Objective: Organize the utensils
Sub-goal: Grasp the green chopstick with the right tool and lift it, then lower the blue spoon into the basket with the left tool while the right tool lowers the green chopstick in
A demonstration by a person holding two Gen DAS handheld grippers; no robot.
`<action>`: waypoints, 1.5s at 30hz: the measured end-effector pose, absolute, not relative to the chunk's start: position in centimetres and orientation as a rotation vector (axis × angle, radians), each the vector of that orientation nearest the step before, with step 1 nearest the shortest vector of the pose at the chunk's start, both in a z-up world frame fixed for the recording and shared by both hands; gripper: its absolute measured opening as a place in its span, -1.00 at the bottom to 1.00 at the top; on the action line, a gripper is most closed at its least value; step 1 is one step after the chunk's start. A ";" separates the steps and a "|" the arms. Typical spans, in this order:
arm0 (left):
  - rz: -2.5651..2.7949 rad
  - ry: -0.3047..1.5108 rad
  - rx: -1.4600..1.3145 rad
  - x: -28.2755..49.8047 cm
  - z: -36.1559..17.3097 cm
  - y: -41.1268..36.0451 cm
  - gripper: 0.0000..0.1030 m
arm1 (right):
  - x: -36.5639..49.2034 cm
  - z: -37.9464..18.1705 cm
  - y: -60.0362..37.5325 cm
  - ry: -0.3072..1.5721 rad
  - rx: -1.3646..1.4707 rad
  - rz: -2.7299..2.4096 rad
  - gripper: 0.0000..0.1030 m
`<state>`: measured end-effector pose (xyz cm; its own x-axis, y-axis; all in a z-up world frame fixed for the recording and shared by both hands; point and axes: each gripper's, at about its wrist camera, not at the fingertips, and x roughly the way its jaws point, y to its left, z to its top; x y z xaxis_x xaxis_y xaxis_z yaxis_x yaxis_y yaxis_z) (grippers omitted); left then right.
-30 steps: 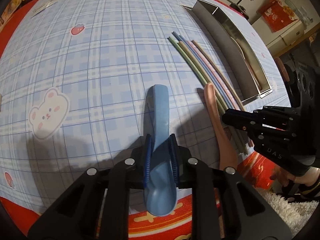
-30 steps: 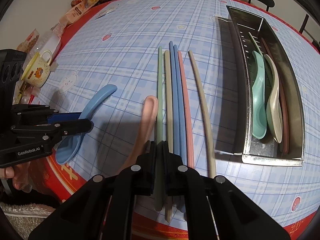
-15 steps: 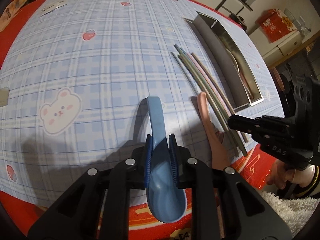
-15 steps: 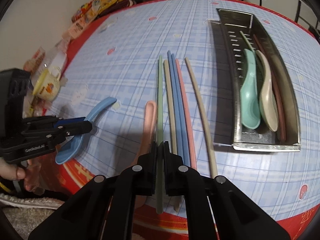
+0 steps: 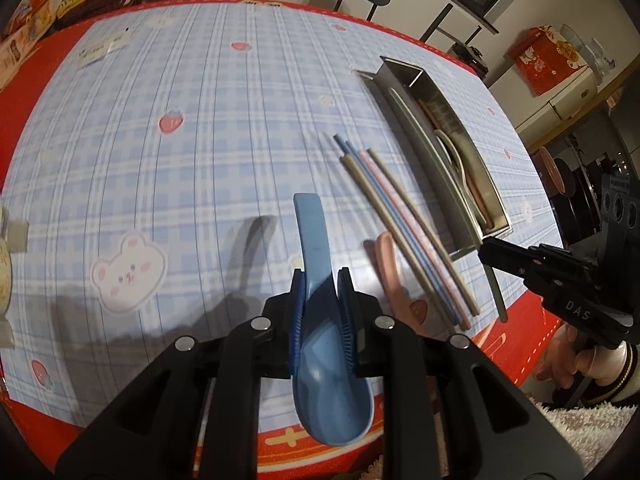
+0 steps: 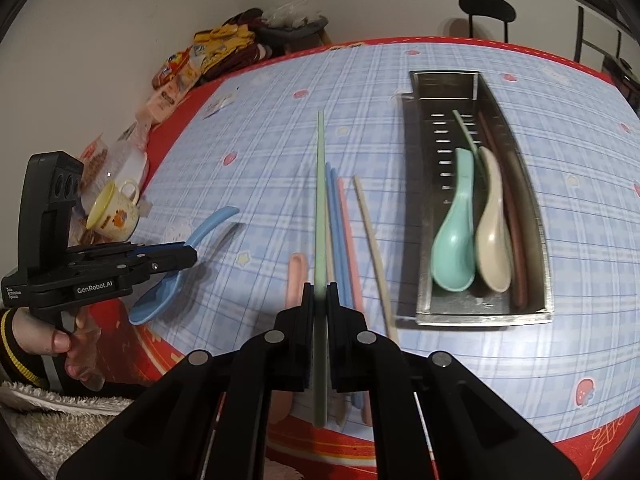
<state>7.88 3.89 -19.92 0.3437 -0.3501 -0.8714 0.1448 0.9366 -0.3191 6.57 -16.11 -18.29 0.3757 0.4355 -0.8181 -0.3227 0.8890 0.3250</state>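
Utensils are split three ways here: a mint spoon (image 6: 454, 236), a beige spoon (image 6: 493, 232) and a couple of sticks already lie in the steel tray (image 6: 536, 216) on the checked tablecloth (image 5: 200, 120), while a pink spoon (image 6: 297, 276) and a row of pastel chopsticks (image 6: 344, 236) lie beside the tray, near the table's front edge. The left gripper (image 5: 322, 312) is clamped across the blue spoon (image 5: 316, 280) just where the handle meets the bowl, handle pointing away, the whole spoon clear of the cloth with its shadow beneath. The right gripper (image 6: 320, 300) is pinched tight on a single green chopstick (image 6: 320, 208) near one end, so most of its length juts forward. Both pieces look like light, rigid, smooth plastic or composite; I'd guess the thin stick could swivel or slip in the pads, being held so far from its middle. The spoon's neck gives a surer hold. Neither looks fragile, though a drop could scatter the row below.
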 end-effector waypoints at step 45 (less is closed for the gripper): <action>-0.378 1.216 -0.301 20.6 -22.0 -15.3 -0.61 | 16.0 -19.0 -28.7 1.108 0.257 0.349 -0.87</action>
